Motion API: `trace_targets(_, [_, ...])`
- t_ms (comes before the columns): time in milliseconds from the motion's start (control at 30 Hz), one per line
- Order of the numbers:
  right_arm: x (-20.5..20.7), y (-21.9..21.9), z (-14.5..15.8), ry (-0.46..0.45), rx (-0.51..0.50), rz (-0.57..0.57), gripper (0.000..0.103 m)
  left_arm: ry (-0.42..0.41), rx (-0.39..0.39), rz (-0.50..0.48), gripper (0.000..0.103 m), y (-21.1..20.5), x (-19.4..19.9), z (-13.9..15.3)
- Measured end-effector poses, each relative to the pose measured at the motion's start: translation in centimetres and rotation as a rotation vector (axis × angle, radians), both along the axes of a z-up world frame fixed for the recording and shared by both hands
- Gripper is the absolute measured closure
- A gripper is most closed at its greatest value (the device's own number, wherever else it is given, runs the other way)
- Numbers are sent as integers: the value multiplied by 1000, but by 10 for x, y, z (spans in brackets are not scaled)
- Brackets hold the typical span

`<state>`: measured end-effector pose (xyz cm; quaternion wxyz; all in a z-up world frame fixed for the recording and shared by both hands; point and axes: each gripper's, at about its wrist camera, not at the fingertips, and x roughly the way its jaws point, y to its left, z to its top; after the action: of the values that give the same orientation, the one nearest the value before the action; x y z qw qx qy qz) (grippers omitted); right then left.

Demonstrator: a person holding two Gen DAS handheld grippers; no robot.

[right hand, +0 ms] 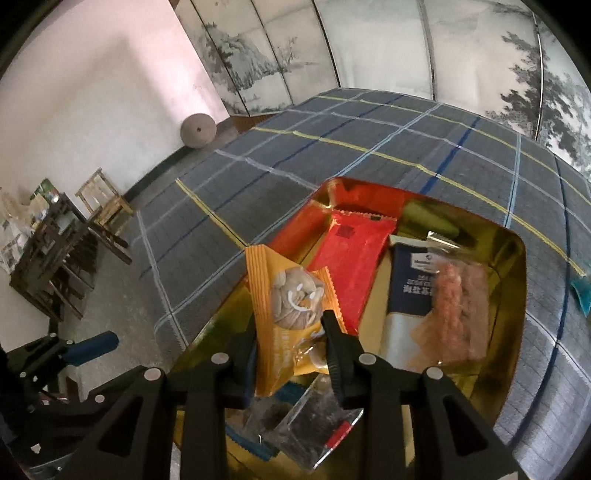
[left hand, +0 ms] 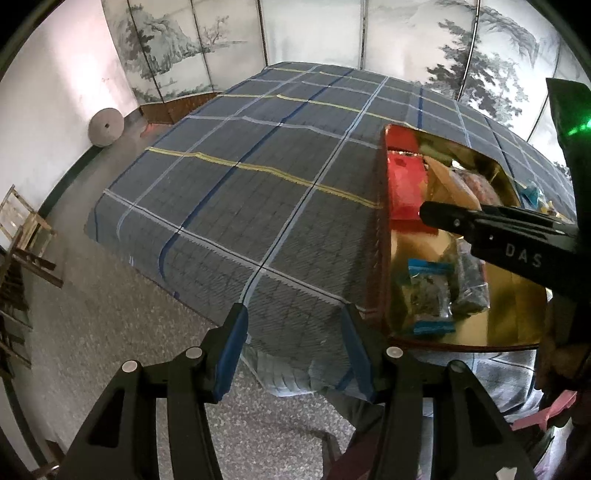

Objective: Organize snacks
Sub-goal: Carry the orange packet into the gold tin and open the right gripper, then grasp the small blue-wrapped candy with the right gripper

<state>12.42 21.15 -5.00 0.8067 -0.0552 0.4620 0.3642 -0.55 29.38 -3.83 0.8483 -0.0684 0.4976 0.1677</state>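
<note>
**A:** Biggest thing first: the blue-grey plaid cloth with yellow and pale-blue stripes (left hand: 266, 192) covering the table. The shiny gold rectangular tin tray (right hand: 515, 258) sits on it, out at 3 o'clock in the left wrist view.

**B:** What's inside?

**A:** A flat red foil packet (right hand: 354, 266) toward 12 o'clock in the right wrist view. Just beside it at 3 o'clock is a navy-and-white snack bag (right hand: 410, 280), with a clear bag of pinkish pieces (right hand: 461, 306) lying on top of that. Down at 6 o'clock, clear packets of dark snacks (right hand: 306, 421), blue ends poking out.

**B:** And the grippers?

**A:** The right gripper (right hand: 290, 341) has its jaws pinched onto an orange snack packet with a smiley nut picture (right hand: 288, 306), held upright over the near end of the tray. The left gripper (left hand: 293, 347) hangs over the table's near edge at 9 o'clock of the tray, jaws spread wide with nothing between them.

**B:** Background?

**A:** A painted folding screen (left hand: 314, 33) at 12 o'clock, and a round grey stone disc (left hand: 106, 127) against the wall.
</note>
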Motion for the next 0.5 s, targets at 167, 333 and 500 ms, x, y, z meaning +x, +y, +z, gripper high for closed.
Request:
trace_targets(167, [-1,-3,0,23,29,0,58,11,-7,-6,50,-1,0,-4])
trace_targets(333, [0,-28,14,4,81,-11,55,7,-6,-30,49,-8,1,-1])
trace_targets(500, [3,-98,30,-92,51,-65,55,-7,31,-34,49,-18,4,11])
